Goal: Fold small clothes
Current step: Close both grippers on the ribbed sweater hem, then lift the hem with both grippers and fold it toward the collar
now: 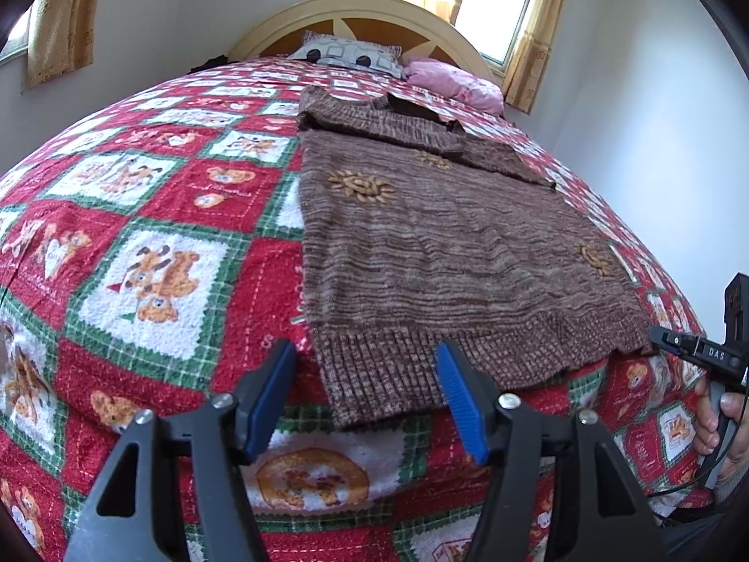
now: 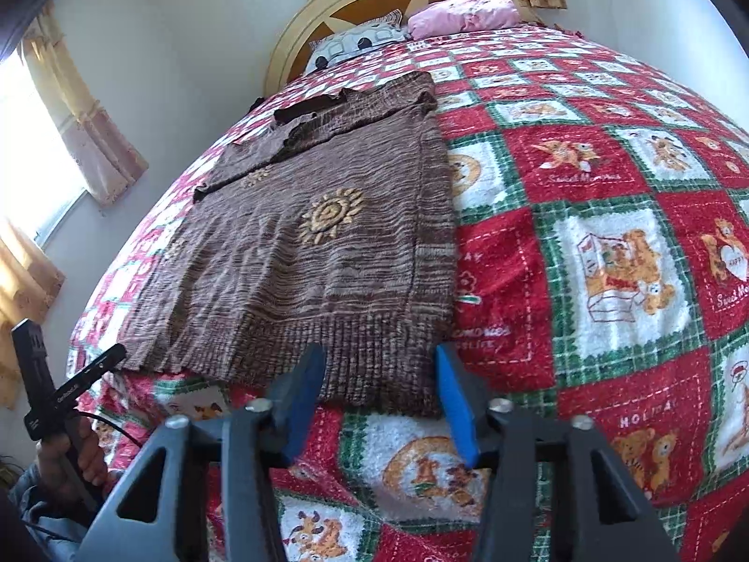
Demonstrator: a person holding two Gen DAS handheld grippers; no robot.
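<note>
A brown knitted sweater [image 1: 444,243] with tan sun motifs lies flat on the bed, its sleeves folded in across the chest and its ribbed hem nearest me. It also shows in the right wrist view [image 2: 318,243]. My left gripper [image 1: 365,360] is open and empty, its blue pads straddling the hem's left corner just above the cloth. My right gripper [image 2: 379,365] is open and empty over the hem's right corner. Each gripper's body shows at the edge of the other's view, the right one [image 1: 697,351] and the left one [image 2: 75,384].
The bed has a red, green and white teddy-bear quilt [image 1: 154,234] that also fills the right wrist view [image 2: 608,234]. A patterned pillow [image 1: 346,54] and a pink pillow [image 1: 454,79] lie by the rounded headboard [image 1: 374,9]. Curtained windows stand behind.
</note>
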